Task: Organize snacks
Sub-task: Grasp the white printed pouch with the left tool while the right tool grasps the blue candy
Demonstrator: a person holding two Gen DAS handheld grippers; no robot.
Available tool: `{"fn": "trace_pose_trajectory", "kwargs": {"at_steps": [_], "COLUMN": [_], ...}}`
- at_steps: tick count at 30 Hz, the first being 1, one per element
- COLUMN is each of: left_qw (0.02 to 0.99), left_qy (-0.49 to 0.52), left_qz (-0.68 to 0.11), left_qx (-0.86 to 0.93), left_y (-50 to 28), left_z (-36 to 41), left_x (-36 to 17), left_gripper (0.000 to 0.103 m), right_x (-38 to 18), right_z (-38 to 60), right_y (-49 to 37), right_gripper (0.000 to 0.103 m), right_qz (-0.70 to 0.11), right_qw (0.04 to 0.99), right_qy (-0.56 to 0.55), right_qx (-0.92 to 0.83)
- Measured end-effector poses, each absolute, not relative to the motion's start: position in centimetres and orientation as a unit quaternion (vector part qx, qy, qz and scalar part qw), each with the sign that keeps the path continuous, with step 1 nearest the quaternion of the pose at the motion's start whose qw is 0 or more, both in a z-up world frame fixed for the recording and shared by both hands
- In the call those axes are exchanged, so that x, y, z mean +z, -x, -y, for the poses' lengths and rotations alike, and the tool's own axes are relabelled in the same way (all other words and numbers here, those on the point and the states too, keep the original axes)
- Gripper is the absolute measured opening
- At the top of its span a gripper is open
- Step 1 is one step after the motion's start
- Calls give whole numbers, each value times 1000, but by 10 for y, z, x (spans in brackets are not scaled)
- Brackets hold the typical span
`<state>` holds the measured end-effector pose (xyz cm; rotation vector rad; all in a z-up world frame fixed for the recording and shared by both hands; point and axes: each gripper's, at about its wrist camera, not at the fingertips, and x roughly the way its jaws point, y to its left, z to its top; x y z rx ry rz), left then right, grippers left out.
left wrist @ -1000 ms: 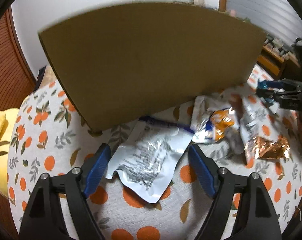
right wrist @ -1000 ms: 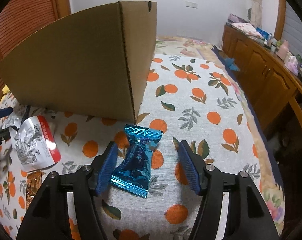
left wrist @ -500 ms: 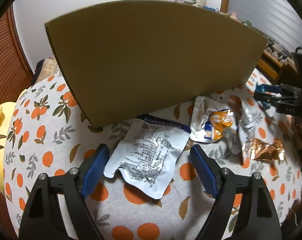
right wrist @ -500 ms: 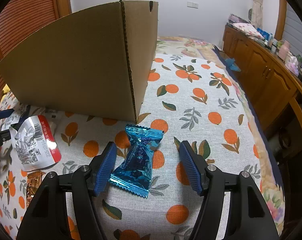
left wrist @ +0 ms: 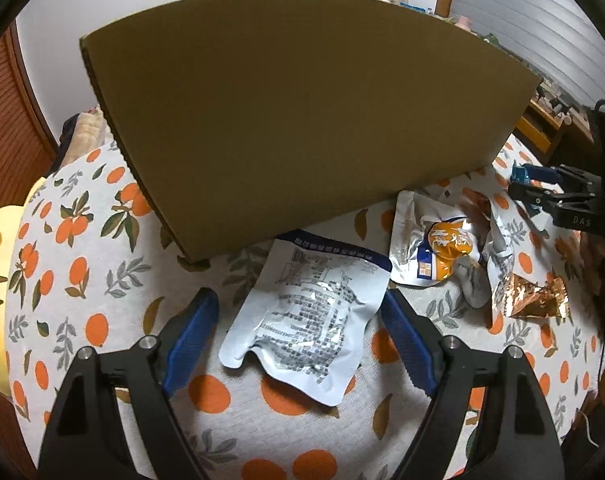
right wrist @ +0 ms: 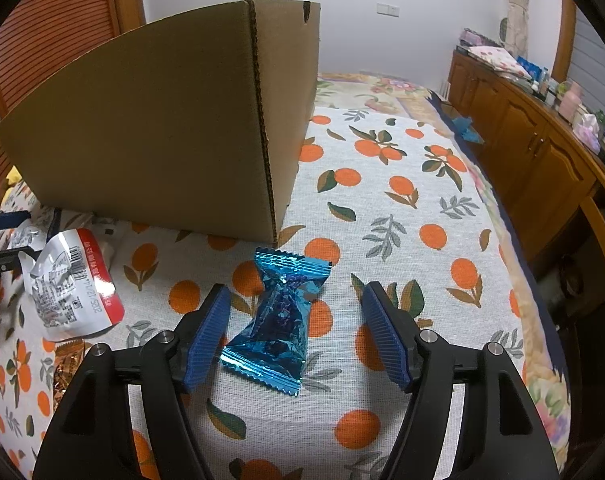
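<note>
A white and silver packet (left wrist: 310, 316) with a blue top edge lies flat on the orange-print cloth, just in front of the tall cardboard box (left wrist: 302, 120). My left gripper (left wrist: 298, 300) is open with a finger on each side of the packet, pads not pressing it. In the right wrist view a shiny blue candy (right wrist: 278, 316) lies on the cloth near the box's corner (right wrist: 262, 140). My right gripper (right wrist: 296, 292) straddles it, its jaws opening and its pads off the wrapper. The right gripper (left wrist: 542, 196) also shows at the right of the left wrist view.
An orange and silver packet (left wrist: 442, 248) and a copper foil wrapper (left wrist: 530, 300) lie right of the white packet. A red and white packet (right wrist: 70, 280) lies left of the candy. Wooden cabinets (right wrist: 542, 152) run along the right, past the cloth's edge.
My right gripper's jaws have spread a little wider around the blue candy, which has stayed put. The left wrist view has shifted slightly; the white packet still lies between its fingers.
</note>
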<state>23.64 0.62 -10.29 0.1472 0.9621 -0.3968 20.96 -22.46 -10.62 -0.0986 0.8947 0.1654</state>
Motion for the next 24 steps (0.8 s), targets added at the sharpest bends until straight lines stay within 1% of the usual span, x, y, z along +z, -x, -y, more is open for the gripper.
{"fn": "trace_pose_trajectory", "kwargs": {"at_steps": [5,6,7,8,11,24], "left_qw": [864,865,867,868,867,875], "left_qy": [-76,-78,-82,-84,-74,-47], "left_qz": [-457,-456,-453,-451,-452,-441], "left_qx": [-196,-195,-192,-190,-198,-194], "left_y": [-233,-233,-231,-230,-223,-191], "left_z": [0,4,4,5,4,-9], "left_x": [-103,-104,-103,-103,-102,-94], "left_gripper": [81,78,69,64,59,58], "right_x": [-106,-106,-106,-106,-106,-107], "right_z": [224,224,224,224,224,223], "right_y": [-210,-210,-210,-210,-209,-211], "right_gripper": [71,71,71,72,72,74], "right_qz": [-432,-432,-432,-432,-432,-432], "right_qw": [897,897,897,897,897,897], "right_qy": [48,48,48,48,48,49], "right_qx": [80,80,80,80,79,79]}}
